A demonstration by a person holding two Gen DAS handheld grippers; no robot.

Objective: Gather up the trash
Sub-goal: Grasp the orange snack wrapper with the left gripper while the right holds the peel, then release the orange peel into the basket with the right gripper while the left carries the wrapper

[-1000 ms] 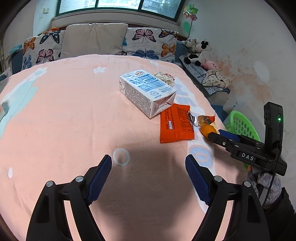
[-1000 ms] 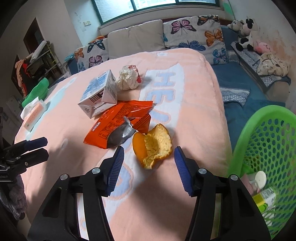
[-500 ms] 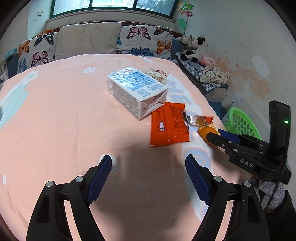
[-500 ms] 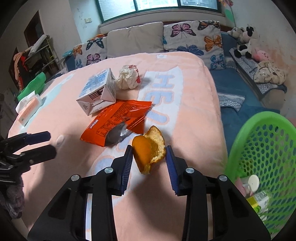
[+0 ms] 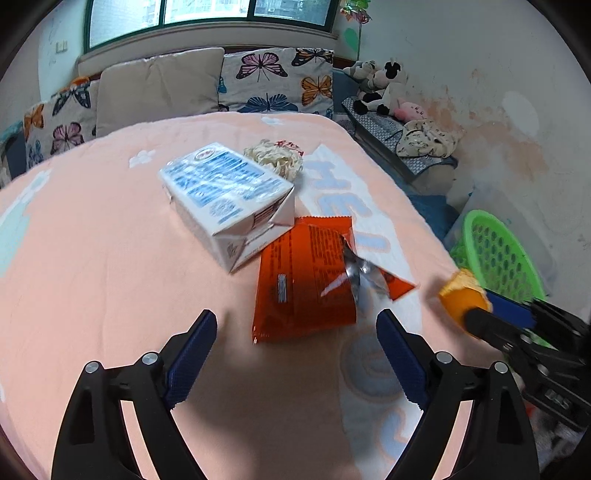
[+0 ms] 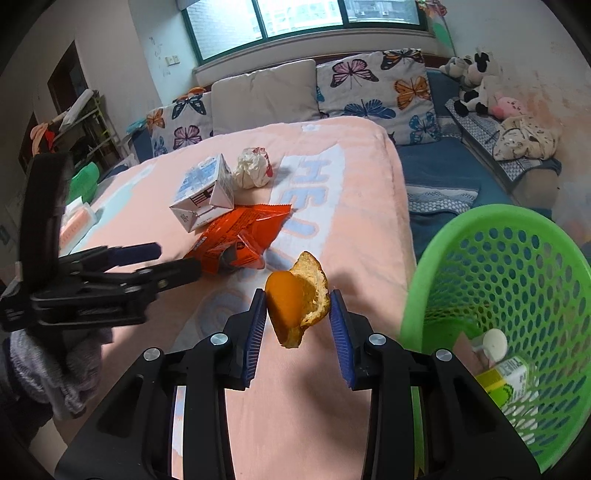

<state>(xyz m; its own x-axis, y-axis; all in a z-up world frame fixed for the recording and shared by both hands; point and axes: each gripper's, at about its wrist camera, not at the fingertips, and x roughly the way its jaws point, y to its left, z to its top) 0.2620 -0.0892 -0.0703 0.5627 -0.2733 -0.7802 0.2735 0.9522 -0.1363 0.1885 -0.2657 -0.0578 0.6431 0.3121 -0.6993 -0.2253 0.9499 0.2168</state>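
Peel (image 6: 295, 308) now in R tool (image 6: 297, 306)

Daylight pours through the wide green-framed window (image 6: 306, 18) behind the bed (image 5: 92, 258), which wears a peach blanket. Butterfly-print pillows (image 5: 275, 79) and a plain beige one (image 6: 264, 96) line the headboard. White wall (image 5: 517, 92) on the right, stained orange low down. Stuffed toys (image 6: 474, 86) crowd the blue side bench (image 6: 436, 166).

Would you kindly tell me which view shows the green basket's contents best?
The right wrist view: it looks into the green basket, showing a small carton and a white cap inside. The left wrist view shows only the basket's rim and perforated wall, partly hidden.
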